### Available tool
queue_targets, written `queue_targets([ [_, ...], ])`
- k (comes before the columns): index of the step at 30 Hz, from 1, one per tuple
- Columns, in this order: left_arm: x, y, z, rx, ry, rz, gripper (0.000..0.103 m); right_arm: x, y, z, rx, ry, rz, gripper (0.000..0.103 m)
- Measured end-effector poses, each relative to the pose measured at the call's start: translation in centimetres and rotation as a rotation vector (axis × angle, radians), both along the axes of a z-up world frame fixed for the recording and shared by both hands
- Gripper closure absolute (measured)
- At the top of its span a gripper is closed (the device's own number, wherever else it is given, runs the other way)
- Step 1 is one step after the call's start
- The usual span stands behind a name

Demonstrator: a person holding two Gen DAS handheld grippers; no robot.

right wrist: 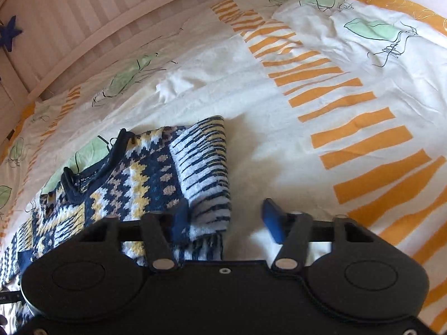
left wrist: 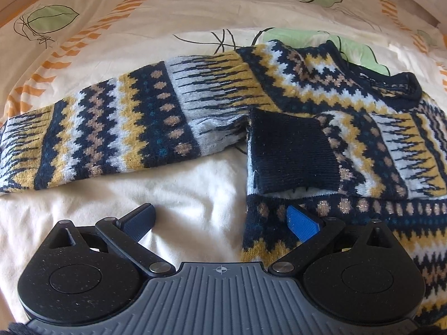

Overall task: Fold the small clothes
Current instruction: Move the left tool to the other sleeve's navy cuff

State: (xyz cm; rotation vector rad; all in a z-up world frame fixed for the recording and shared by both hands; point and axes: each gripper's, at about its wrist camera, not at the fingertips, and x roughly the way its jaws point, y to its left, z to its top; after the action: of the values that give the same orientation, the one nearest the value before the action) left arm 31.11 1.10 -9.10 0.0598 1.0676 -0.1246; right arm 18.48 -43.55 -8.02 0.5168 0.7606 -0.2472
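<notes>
A small navy, yellow and white patterned knit sweater lies flat on the bed. Its left sleeve stretches out to the left. Its right sleeve is folded across the chest, its dark cuff near the middle. My left gripper is open just above the sweater's left side edge, one pad over the knit, the other over the sheet. In the right wrist view the sweater shows its folded right edge. My right gripper is open over that edge, holding nothing.
The bed is covered by a cream duvet with orange stripes and green leaf prints. A white slatted headboard or wall panel runs along the far side. A blue star hangs there.
</notes>
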Motion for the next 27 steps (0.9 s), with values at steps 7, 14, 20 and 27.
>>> queue_targets([
  [7, 0.1, -0.1, -0.1, -0.002, -0.004, 0.002, 0.001, 0.7, 1.6, 0.7, -0.135, 0.055, 0.025, 0.084],
  [14, 0.0, -0.1, -0.2, -0.001, -0.009, 0.0, 0.001, 0.0, 0.8, 0.8, -0.097, 0.034, 0.019, 0.072],
  [20, -0.5, -0.2, -0.4, 0.012, -0.051, -0.005, 0.0, -2.6, 1.1, 2.3, -0.117, 0.036, 0.053, 0.043],
  [27, -1.9, -0.3, -1.0, 0.012, -0.154, -0.013, 0.0, -5.1, 3.0, 3.1, -0.143, 0.055, 0.145, 0.013],
])
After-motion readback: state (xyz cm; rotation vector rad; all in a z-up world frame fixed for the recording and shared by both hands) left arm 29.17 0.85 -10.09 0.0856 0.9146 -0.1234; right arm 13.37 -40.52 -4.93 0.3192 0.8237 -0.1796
